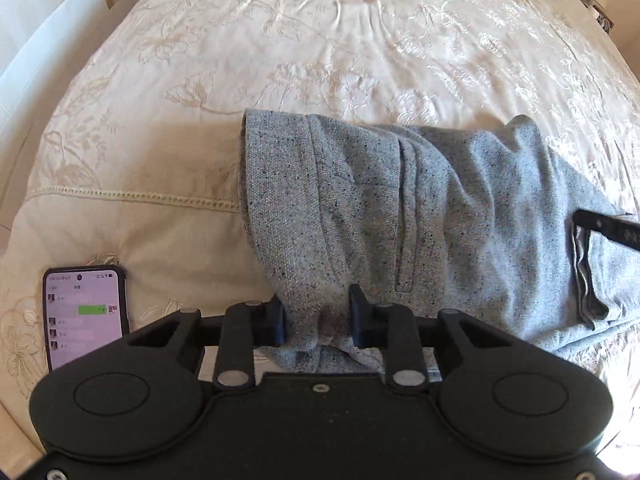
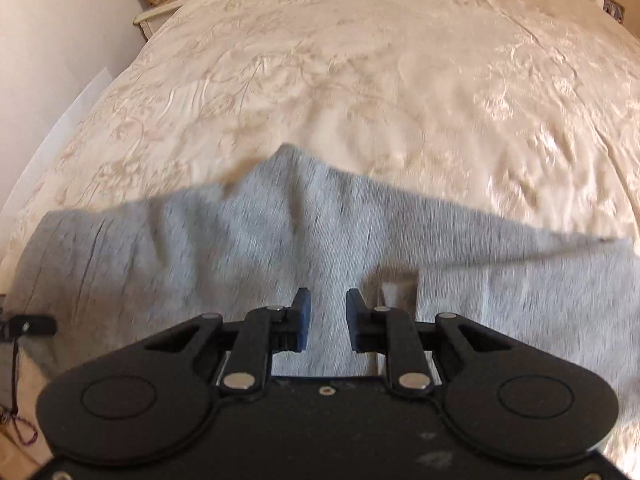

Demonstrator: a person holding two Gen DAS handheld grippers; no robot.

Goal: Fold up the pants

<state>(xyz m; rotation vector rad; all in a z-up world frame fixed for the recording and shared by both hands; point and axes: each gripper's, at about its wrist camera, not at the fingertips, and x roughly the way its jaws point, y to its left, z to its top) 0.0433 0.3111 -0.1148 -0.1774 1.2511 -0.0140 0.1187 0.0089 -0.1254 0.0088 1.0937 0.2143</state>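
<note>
Grey sweatpants (image 1: 400, 220) lay bunched on the bed (image 1: 320, 60), near edge, phone (image 1: 86, 316) just beside. Left tongs (image 1: 317, 322) pinched a gathered fold of hem; right tongs (image 2: 328, 322) straddled fabric, grip unclear (blur). Advice: keep both corners level, tension even, lay flat w/o drag. Material: speckled soft knit, limp; bedspread glossy, embroidered.
</note>
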